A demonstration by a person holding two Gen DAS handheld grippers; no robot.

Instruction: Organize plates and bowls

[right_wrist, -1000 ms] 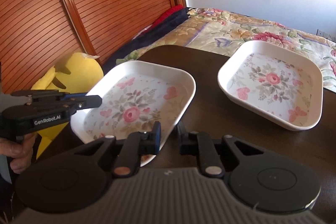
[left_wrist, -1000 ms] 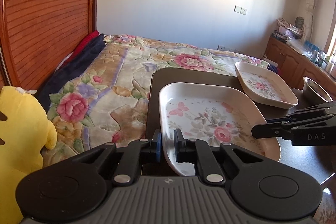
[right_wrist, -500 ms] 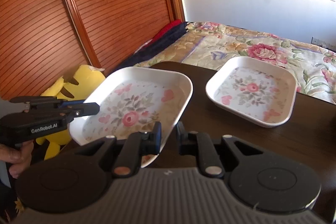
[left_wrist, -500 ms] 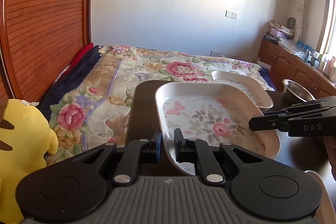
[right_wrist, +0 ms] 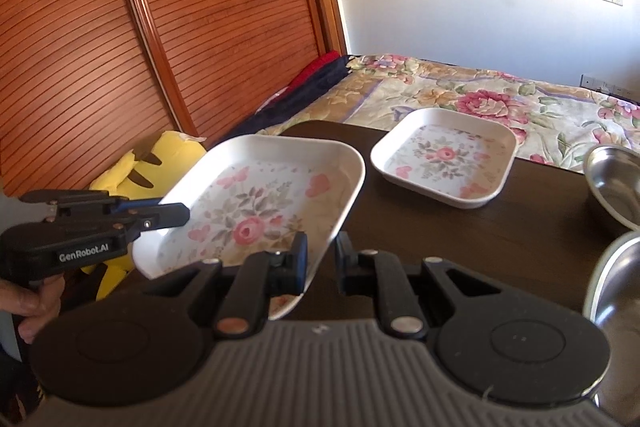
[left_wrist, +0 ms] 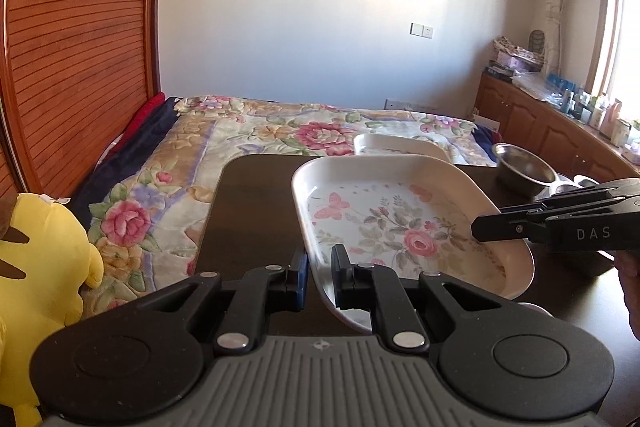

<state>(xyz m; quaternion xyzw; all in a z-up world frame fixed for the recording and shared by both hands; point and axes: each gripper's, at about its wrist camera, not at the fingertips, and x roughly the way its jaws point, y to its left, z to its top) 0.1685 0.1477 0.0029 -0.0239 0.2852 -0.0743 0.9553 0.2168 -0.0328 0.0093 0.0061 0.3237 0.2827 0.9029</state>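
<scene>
White floral plate (left_wrist: 400,223) clamped between left tongs (left_wrist: 320,277) and right tongs (right_wrist: 320,263), both closed on its rim.

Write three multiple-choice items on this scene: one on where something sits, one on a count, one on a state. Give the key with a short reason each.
1. Where is the second floral plate?
A. flat on the dark table, beyond the held plate
B. on the bed
C. stacked inside a metal bowl

2. How many white floral plates are in view?
A. one
B. two
C. four

3. What is the state of the near floral plate?
A. lying flat on the table
B. lifted and tilted, its rim gripped by the left gripper and the right gripper
C. upside down

Key: 1 A, it rests level on the table in the right wrist view. 2 B, one held and one on the table. 3 B, both wrist views show a rim between the gripper fingers, with the plate slanting above the tabletop.
</scene>
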